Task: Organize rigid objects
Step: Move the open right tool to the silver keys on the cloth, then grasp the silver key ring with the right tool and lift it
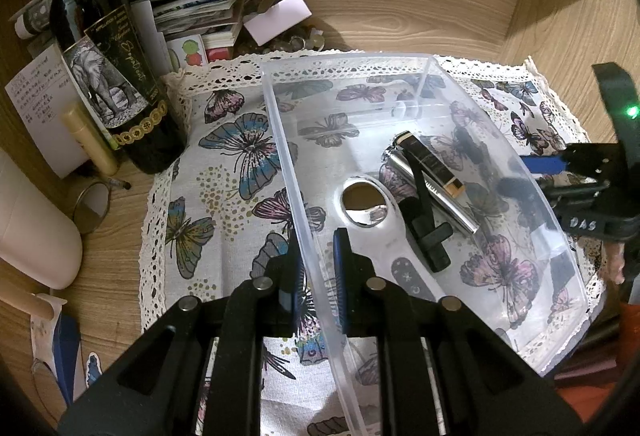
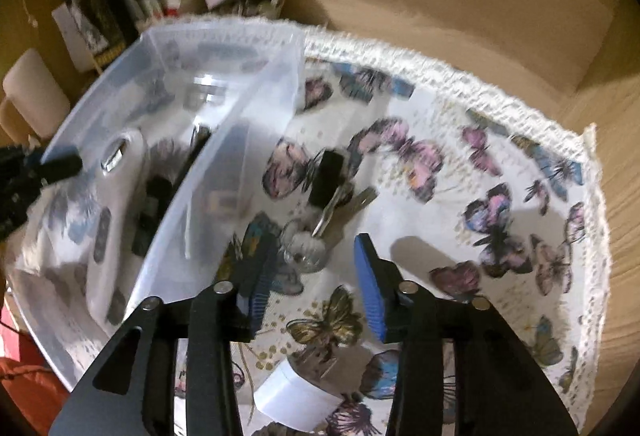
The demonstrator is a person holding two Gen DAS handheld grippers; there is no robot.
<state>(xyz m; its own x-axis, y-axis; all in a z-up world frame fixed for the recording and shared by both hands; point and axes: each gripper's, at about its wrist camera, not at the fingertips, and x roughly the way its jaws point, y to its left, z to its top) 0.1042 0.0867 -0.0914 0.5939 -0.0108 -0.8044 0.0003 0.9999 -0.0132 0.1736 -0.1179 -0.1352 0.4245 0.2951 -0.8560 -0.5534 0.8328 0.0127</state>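
While the left gripper (image 1: 318, 264) sits clamped on the near wall of the clear plastic bin (image 1: 400, 56), steadying it on the butterfly cloth (image 1: 224, 163), the right gripper (image 2: 310, 276) hangs over the open cloth outside the bin with its blue pads apart and nothing between them. No earlier view is on hand, so I read only that they stand parted.

What it seems to be after is the bunch of keys (image 2: 340, 203), lying on the cloth just beside the bin's outer wall. From the right gripper the keys lie toward twelve o'clock, close ahead of the fingertips. A black fob (image 2: 326, 177) is at the far end, the metal blades fan toward one or two o'clock, and a clear faceted ball (image 2: 304, 248) sits nearest the claw, almost between the pads. The bunch's long axis runs roughly away from the gripper, tilted a little toward one o'clock. The right-wrist view is blurred, so finer detail is uncertain.

Inside the bin already lie a white opener-like tool (image 1: 372, 211), a silver tube (image 1: 432, 191) and a dark stick (image 1: 432, 159), well apart from the keys. A small white box (image 2: 296, 392) rests on the cloth at six o'clock, under the right gripper.

I judge the right hand much the nearer to the keys; the left is occupied. The bin lies at about ten o'clock from the keys, so the carry would be short.
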